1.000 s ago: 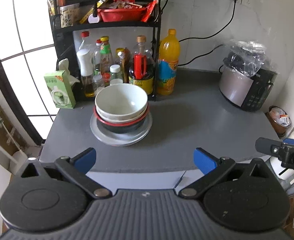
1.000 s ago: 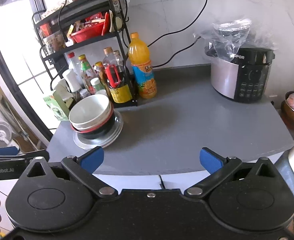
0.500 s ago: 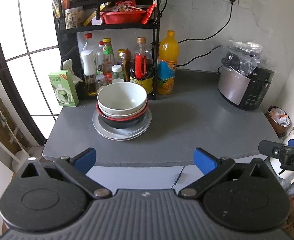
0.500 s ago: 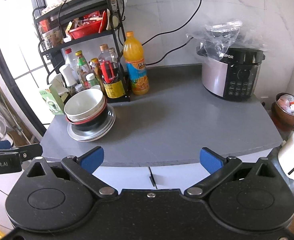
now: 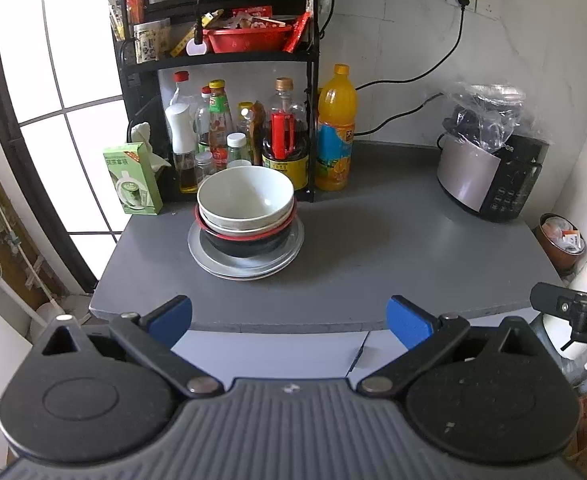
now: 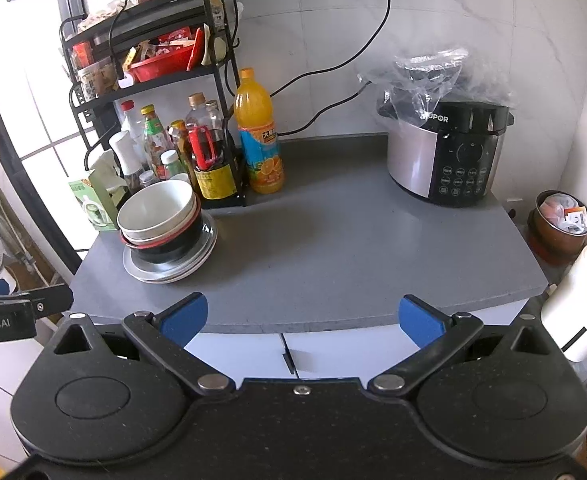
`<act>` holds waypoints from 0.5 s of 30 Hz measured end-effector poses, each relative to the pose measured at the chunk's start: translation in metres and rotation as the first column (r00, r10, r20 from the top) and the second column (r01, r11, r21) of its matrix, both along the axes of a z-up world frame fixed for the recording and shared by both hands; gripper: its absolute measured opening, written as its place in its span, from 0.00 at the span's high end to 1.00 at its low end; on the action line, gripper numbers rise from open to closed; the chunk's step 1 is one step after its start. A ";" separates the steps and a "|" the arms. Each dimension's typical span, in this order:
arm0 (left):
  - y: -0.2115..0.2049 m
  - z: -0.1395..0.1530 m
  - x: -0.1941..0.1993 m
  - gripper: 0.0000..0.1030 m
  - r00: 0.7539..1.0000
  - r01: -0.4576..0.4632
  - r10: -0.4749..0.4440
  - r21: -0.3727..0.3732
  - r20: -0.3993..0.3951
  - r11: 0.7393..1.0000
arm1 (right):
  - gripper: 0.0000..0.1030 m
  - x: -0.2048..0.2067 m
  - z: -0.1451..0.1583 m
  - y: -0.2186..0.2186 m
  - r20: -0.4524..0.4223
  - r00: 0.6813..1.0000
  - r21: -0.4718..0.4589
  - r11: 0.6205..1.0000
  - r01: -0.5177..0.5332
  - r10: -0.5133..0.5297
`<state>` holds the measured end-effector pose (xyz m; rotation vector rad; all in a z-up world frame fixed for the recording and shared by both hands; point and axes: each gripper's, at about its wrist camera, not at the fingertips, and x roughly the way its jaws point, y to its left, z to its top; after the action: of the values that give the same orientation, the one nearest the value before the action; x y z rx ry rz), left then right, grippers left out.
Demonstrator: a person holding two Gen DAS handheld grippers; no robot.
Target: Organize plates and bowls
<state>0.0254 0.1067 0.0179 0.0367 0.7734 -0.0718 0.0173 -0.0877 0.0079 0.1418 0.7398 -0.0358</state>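
A stack stands at the left of the grey counter [image 5: 393, 264]: a white bowl [image 5: 245, 198] on top, nested in a red-rimmed black bowl [image 5: 245, 244], on grey plates [image 5: 249, 268]. The same stack shows in the right wrist view, with the white bowl [image 6: 155, 210] above the plates [image 6: 169, 270]. My left gripper [image 5: 289, 316] is open and empty, in front of the counter's front edge. My right gripper [image 6: 299, 314] is open and empty, also off the front edge, right of the stack.
A black rack [image 5: 217, 60] with sauce bottles stands behind the stack, an orange drink bottle [image 5: 335, 140] beside it. A green box [image 5: 133, 178] is at the left. A rice cooker [image 6: 445, 160] sits at the back right. White cabinet doors [image 6: 293, 352] are below.
Both grippers have pulled back from the counter, so the stack and counter look smaller and farther. The bowls and plates have not moved. Both grippers stay open.
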 end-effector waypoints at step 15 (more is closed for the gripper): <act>0.002 0.006 -0.006 0.00 0.999 -0.024 0.024 0.015 0.038 1.000 | 0.00 -0.001 0.004 0.000 0.024 1.000 0.003 1.000 0.001 -0.002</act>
<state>0.0198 0.1084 0.0237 0.0431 0.7365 -0.0421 0.0166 -0.0877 0.0114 0.1454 0.7163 -0.0344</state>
